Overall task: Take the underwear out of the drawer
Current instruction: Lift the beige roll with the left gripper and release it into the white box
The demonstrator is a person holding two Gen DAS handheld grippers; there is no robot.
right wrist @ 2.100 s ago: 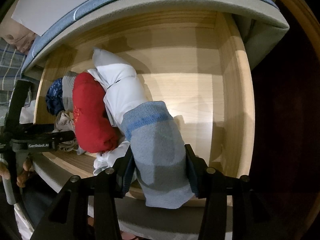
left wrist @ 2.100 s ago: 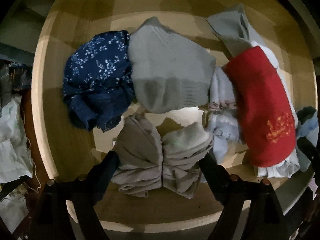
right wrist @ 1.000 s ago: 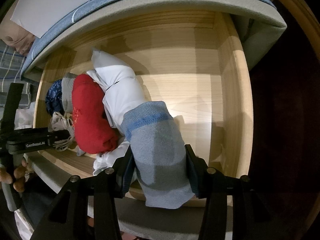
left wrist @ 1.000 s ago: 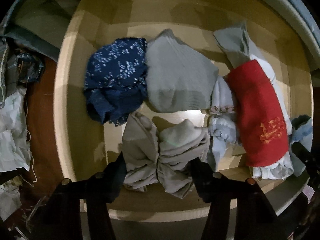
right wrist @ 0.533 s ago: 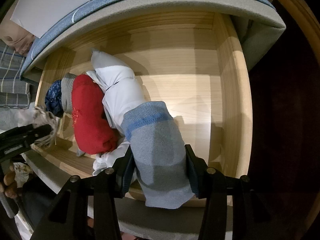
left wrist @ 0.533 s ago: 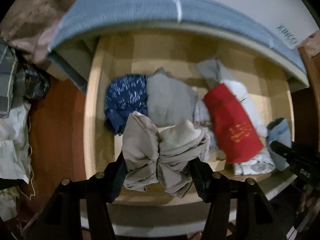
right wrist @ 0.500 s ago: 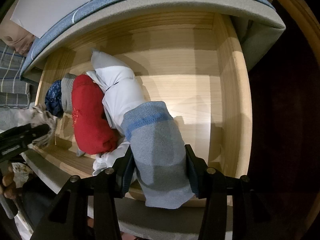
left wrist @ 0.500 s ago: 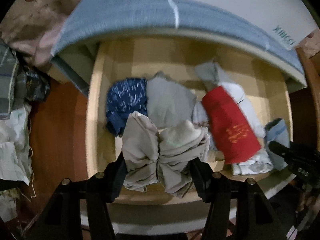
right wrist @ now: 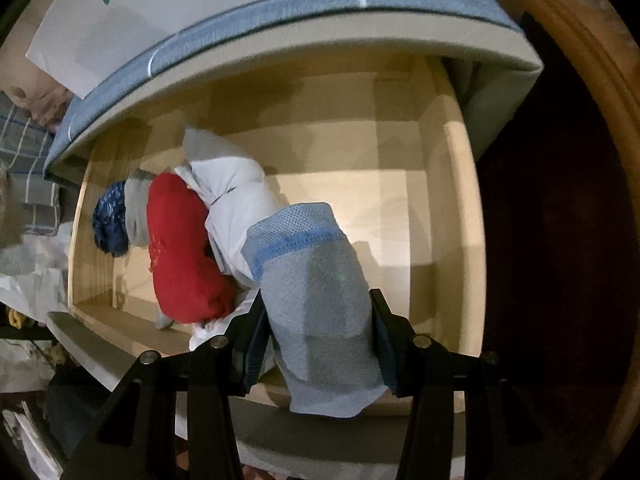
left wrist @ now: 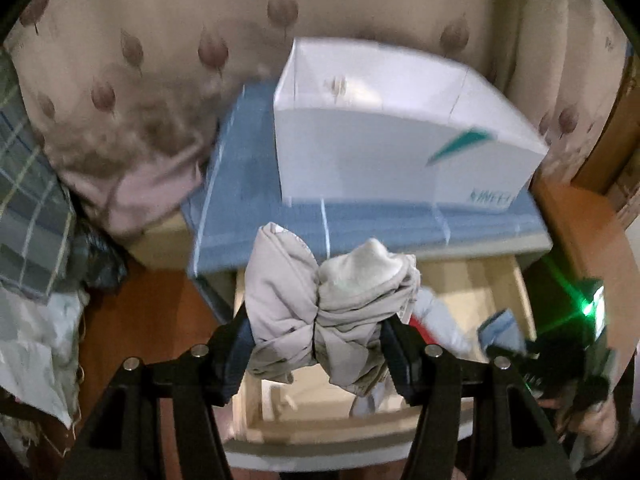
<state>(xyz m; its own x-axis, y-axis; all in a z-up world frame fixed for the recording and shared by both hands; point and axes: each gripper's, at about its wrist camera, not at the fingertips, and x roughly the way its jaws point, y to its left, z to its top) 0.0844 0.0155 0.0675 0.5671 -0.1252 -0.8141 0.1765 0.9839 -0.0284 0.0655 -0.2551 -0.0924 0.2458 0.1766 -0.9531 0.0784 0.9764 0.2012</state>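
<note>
My left gripper (left wrist: 316, 336) is shut on a bundled beige underwear (left wrist: 328, 300), held high above the open wooden drawer (left wrist: 516, 300). My right gripper (right wrist: 316, 340) is shut on a grey underwear with a blue band (right wrist: 316, 292), low over the drawer's front edge (right wrist: 464, 240). Inside the drawer lie a red piece (right wrist: 180, 248), a white piece (right wrist: 236, 204), a grey piece (right wrist: 136, 216) and a dark blue floral piece (right wrist: 110, 220). The right gripper's body (left wrist: 560, 360) with a green light shows at the lower right of the left wrist view.
A white box (left wrist: 392, 148) stands on the blue-grey top (left wrist: 248, 184) above the drawer. A leaf-patterned curtain (left wrist: 160, 40) hangs behind. Plaid cloth (left wrist: 28, 208) and pale fabric (left wrist: 32, 352) lie at the left on a reddish floor (left wrist: 152, 312). Dark wooden furniture (right wrist: 580, 80) flanks the right.
My left gripper has risen and tilted up with the beige underwear, so the drawer dropped low in view and the box and curtain appeared. The right gripper has kept still with its grey piece.
</note>
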